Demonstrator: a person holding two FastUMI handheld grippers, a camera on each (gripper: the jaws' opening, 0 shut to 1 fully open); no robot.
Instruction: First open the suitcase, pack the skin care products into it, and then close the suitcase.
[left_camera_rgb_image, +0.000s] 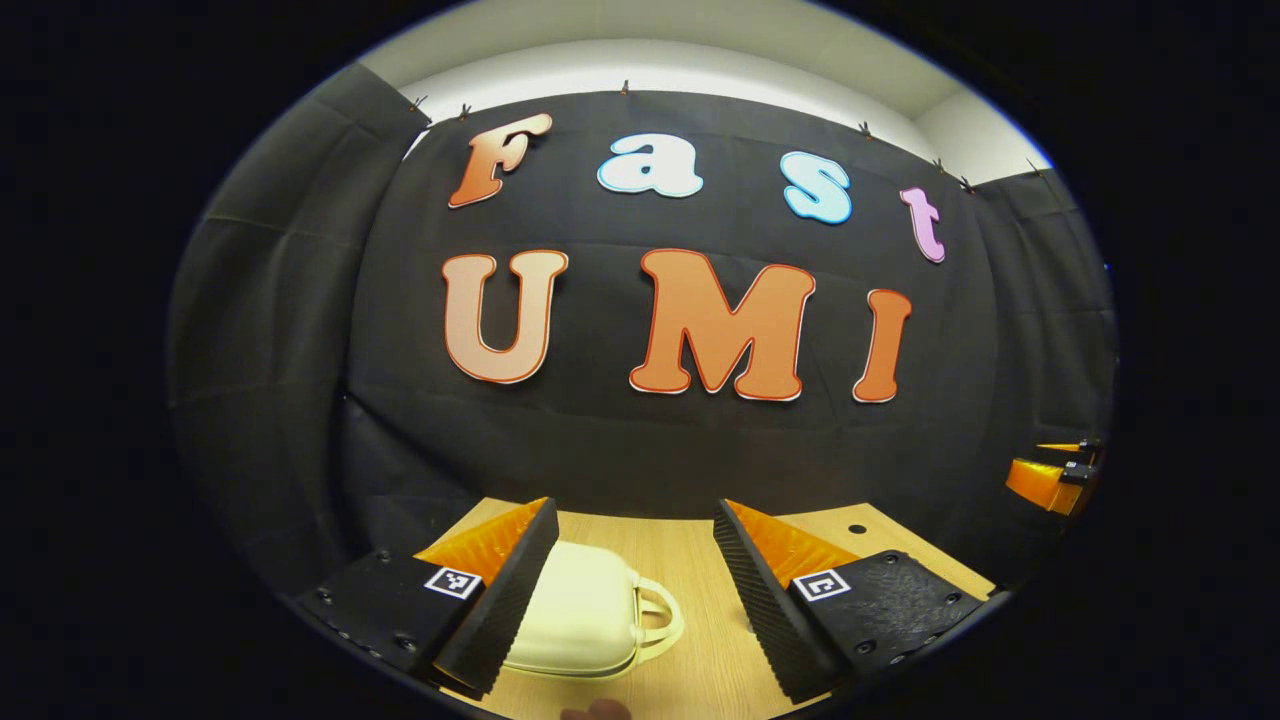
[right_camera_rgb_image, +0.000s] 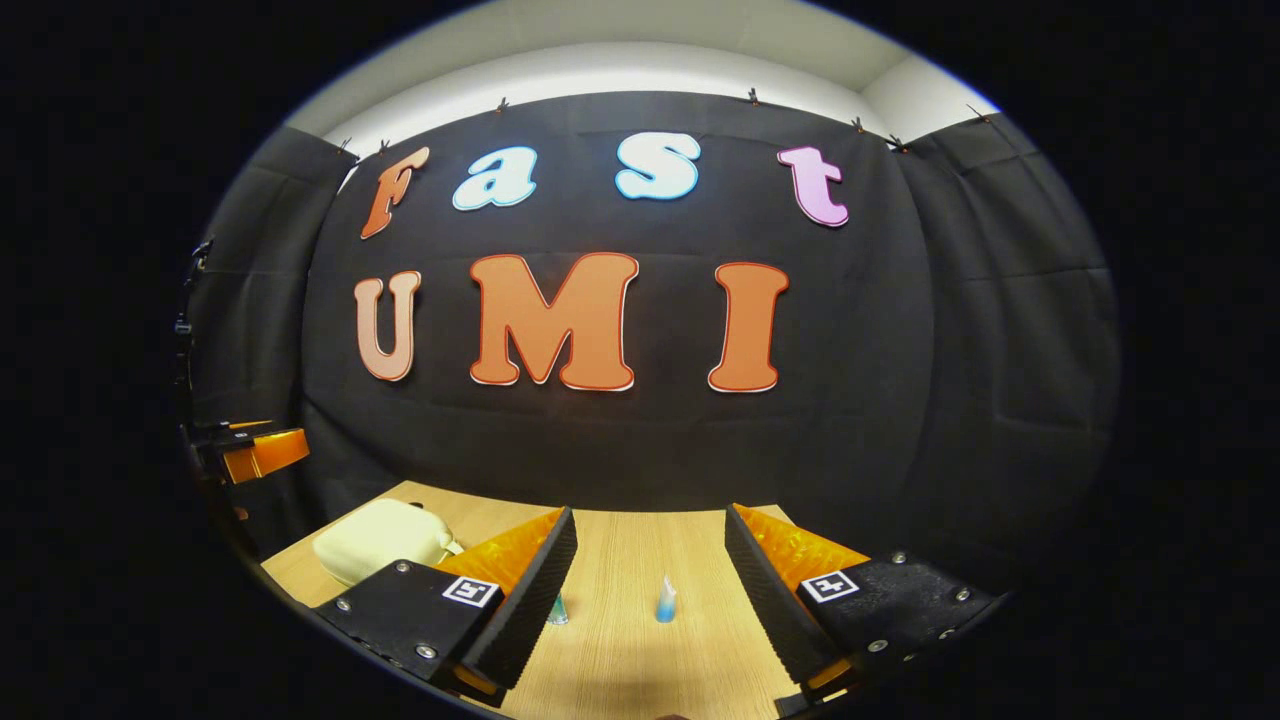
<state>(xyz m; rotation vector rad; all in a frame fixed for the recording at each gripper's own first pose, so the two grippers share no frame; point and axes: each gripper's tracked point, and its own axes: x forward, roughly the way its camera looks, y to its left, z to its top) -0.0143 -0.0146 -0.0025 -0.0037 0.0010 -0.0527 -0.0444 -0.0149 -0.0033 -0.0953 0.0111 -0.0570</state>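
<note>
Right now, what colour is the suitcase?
Cream; the suitcase shows best in the left gripper view.

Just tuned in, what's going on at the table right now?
Nothing is being handled yet. The left gripper hangs open above the closed cream suitcase on the wooden table. The right gripper is open too, facing two small skin care bottles standing on the table. Packing hasn't started.

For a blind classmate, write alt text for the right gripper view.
The open right gripper hovers over a wooden table, a small blue-tipped bottle between its fingers. A closed cream suitcase lies at left.
</note>
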